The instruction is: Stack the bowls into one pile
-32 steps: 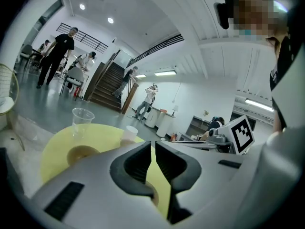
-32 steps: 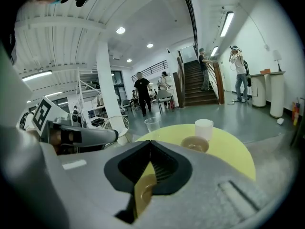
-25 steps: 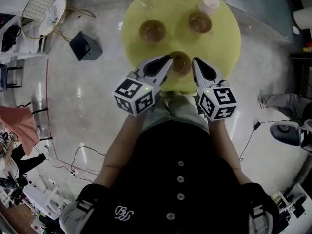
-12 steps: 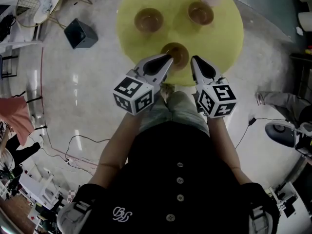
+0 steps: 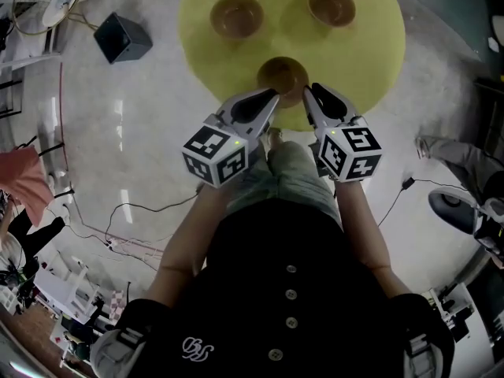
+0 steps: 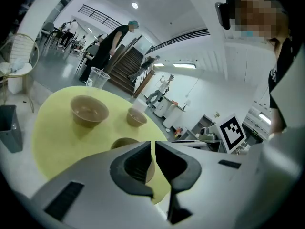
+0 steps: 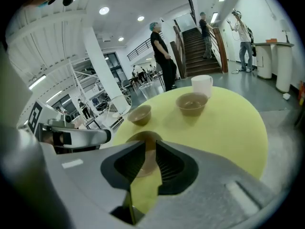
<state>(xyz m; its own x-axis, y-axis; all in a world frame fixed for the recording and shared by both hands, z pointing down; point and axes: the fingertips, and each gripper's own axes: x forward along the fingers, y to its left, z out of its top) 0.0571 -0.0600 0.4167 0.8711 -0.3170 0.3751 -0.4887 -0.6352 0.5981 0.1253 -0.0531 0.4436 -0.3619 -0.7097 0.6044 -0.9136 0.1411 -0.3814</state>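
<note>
My left hand-held gripper [image 5: 273,95] is pressed together and empty. My right hand-held gripper [image 5: 309,93] is opening, pinching nothing. Between their tips sits the near bowl [image 5: 282,75] on the yellow bench [image 5: 370,61]. Two more bowls [image 5: 236,16] stand far, apart.

Head view overhead, all share yellow table [image 5: 370,53]

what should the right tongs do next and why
Probably ease the right tongs forward so the rim of the near bowl slips between them. Their jaws are opening with nothing between them, that bowl sits just ahead of the tips, and the far left bowl and far right bowl stand apart.
</note>
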